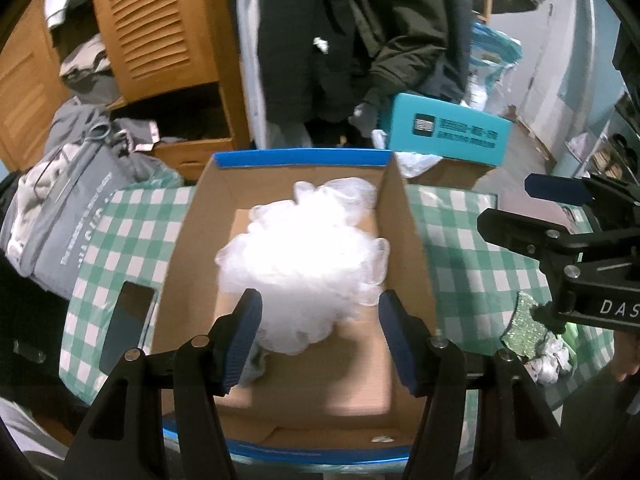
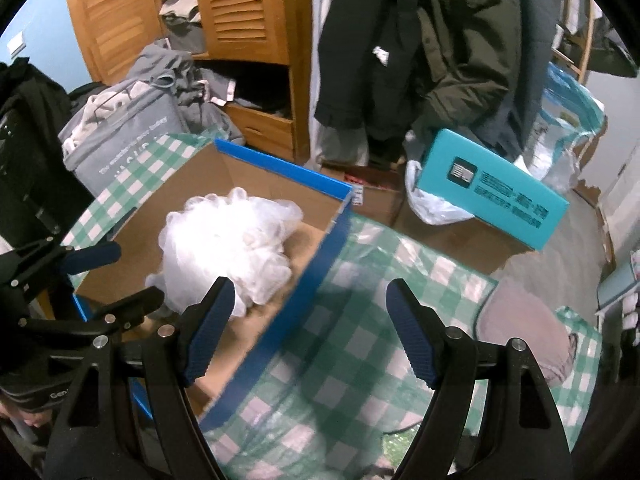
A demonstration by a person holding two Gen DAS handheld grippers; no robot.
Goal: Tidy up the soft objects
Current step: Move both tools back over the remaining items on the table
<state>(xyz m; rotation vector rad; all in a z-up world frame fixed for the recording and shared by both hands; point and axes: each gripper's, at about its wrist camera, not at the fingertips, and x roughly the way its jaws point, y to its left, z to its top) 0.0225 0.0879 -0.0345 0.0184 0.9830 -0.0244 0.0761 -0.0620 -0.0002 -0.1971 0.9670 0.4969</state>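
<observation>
We see the white mesh bath sponge (image 1: 304, 264) lying inside the brown cardboard box (image 1: 404, 216). Both the left hand-held gripper (image 1: 320, 336) and the right hand-held gripper (image 2: 310, 328) have their jaws apart, holding nothing.

Loofah (image 1: 304, 264) glares overexposed; fisheye edges darken, blur.

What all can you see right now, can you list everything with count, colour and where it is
bath pouf: one, white mesh, inside the box
cardboard box: one, brown with blue rim, open, on the cloth
checked cloth: one, green and white, under the box
teal box: one, beyond the cloth, far right
grey bag: one, stuffed with laundry, left of the cloth
glittery green item: one, right edge of the cloth
pink cushion: one, right of the cloth
left gripper: open, over the box
right gripper: open, over the cloth
</observation>
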